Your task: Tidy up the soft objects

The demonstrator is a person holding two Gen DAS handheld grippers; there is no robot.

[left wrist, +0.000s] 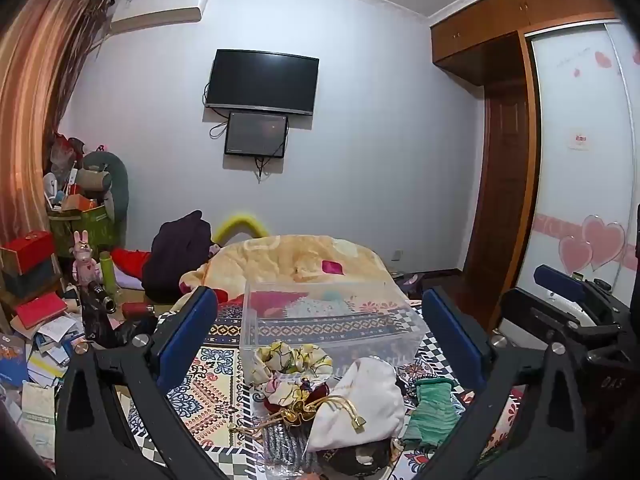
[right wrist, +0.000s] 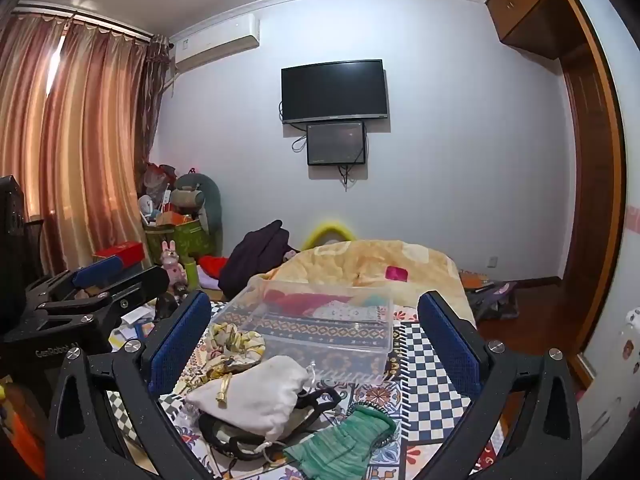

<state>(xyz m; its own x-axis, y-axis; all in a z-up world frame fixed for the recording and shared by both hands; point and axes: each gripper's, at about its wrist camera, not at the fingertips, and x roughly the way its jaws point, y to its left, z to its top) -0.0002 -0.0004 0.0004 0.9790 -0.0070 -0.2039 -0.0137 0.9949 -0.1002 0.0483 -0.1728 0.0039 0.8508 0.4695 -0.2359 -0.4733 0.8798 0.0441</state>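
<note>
Both grippers are spread wide with nothing in them, the left gripper (left wrist: 320, 344) and right gripper (right wrist: 316, 344) just hanging over the bed (right wrist: 432, 364). The soft stuff sits in a pile: white pouch (right wrist: 256, 396), green cloth (right wrist: 340, 444), scrunchie (left wrist: 288, 360), right in front of the clear bin (right wrist: 320, 320).

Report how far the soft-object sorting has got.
Done: nothing; the clear bin looks empty. In hand: nothing; left gripper and right gripper are both open. Left: white pouch, green cloth, floral scrunchie, all on the patterned cloth.
</note>
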